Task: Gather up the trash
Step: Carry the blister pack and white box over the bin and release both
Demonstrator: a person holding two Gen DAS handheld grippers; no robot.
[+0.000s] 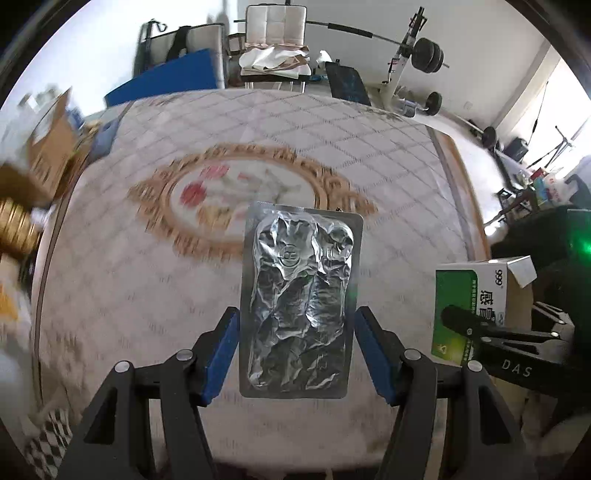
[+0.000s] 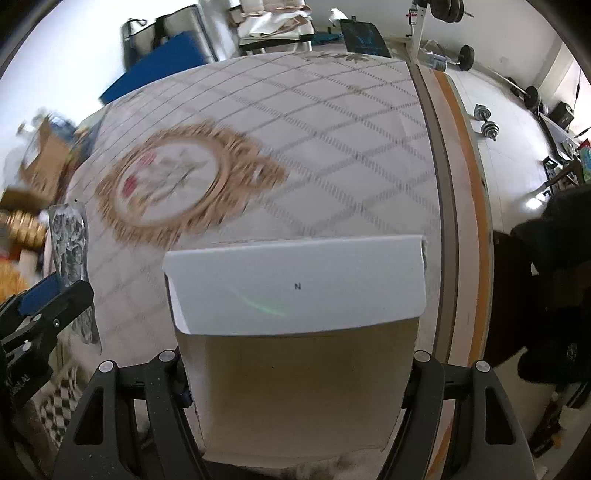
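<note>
My left gripper [image 1: 297, 314] is shut on a crumpled silver foil blister pack [image 1: 301, 280]; its blue pads press both long edges and hold the pack up above the mattress. In the right wrist view the pack [image 2: 70, 236] and the left gripper [image 2: 62, 291] appear at the far left. My right gripper [image 2: 295, 369] is shut on a cardboard medicine box [image 2: 295, 288] with its white end flap open; the box hides the pads. In the left wrist view the box [image 1: 476, 280] shows its green and white printed face at the right, with one black finger [image 1: 480, 328] of the right gripper across it.
A quilted mattress with a gold floral medallion [image 1: 258, 184] lies below both grippers. Cardboard boxes [image 1: 48, 147] stand at its left, and a blue mat [image 1: 166, 77] and a chair [image 1: 275, 26] stand behind it. A weight bench with a barbell [image 1: 424, 55] and dumbbells [image 2: 487, 122] occupy the floor at right.
</note>
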